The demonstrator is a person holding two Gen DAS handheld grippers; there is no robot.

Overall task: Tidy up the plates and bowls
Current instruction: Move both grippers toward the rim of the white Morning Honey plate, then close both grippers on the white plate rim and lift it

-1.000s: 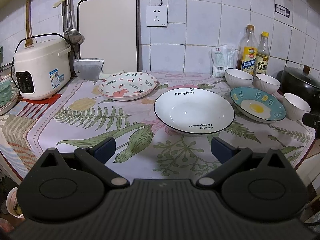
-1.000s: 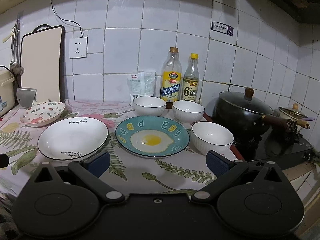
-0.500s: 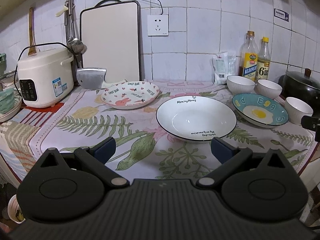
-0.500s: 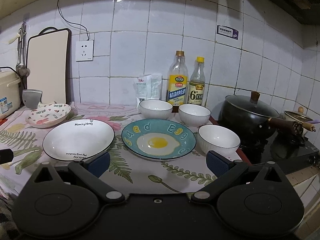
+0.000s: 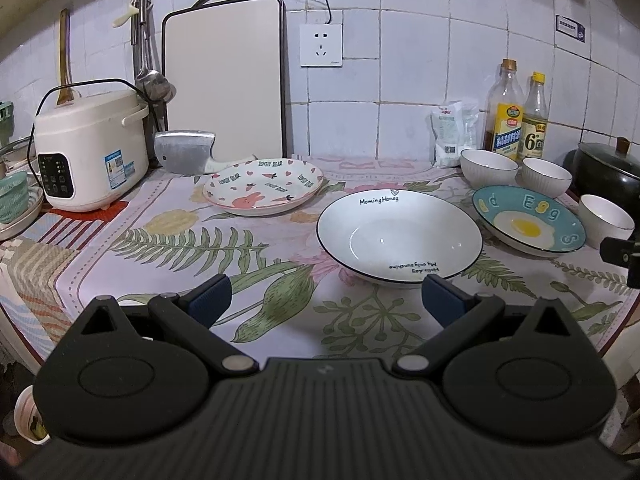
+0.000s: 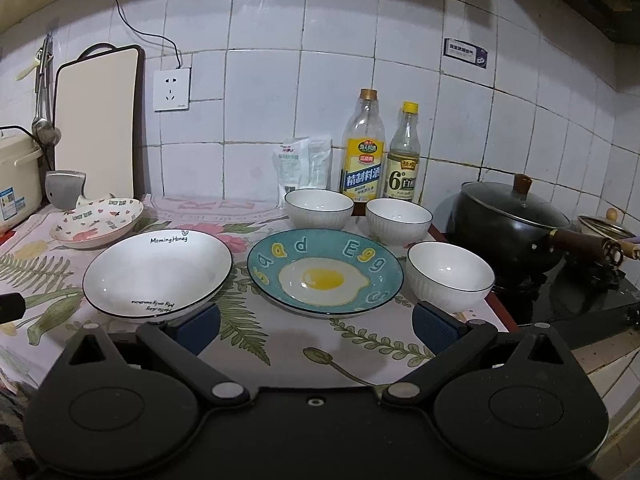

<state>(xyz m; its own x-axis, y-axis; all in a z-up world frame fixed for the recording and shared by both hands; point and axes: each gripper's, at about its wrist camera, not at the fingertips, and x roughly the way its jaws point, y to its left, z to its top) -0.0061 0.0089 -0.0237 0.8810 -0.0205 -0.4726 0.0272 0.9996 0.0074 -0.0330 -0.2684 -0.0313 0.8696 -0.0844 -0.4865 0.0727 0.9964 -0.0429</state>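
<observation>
1. My left tool (image 5: 326, 298) hangs over the near edge of the desk (image 5: 168, 272), which is covered by a leaf-and-flower printed cloth; its blue-padded fingers are spread wide apart and hold nothing.
2. The white deep plate with a thin black rim and "Morning Honey" lettering (image 5: 400, 236) lies just beyond that tool, ahead and a little toward its right finger, not touching it.
3. Farther back and to the left sits the white plate printed with hearts, carrots and a pink rabbit (image 5: 263, 186), near a steel cleaver (image 5: 185, 152) and a cream cutting board (image 5: 224, 76) leaning on the tiled wall.
4. My right tool (image 6: 316, 328) is also spread apart and empty, hovering at the desk's front edge.
5. Straight ahead of it lies the teal plate painted with a fried egg (image 6: 325, 272), close to the gap between its fingers but apart from them.
6. Three white ribbed bowls stand around that plate: one behind it (image 6: 319, 208), one behind and to the right (image 6: 399, 220), and one just beside its right edge (image 6: 450, 274).
7. Two glass bottles (image 6: 362, 152) stand against the wall behind the bowls, and a black lidded pot (image 6: 516, 224) sits on the stove to the right.
</observation>
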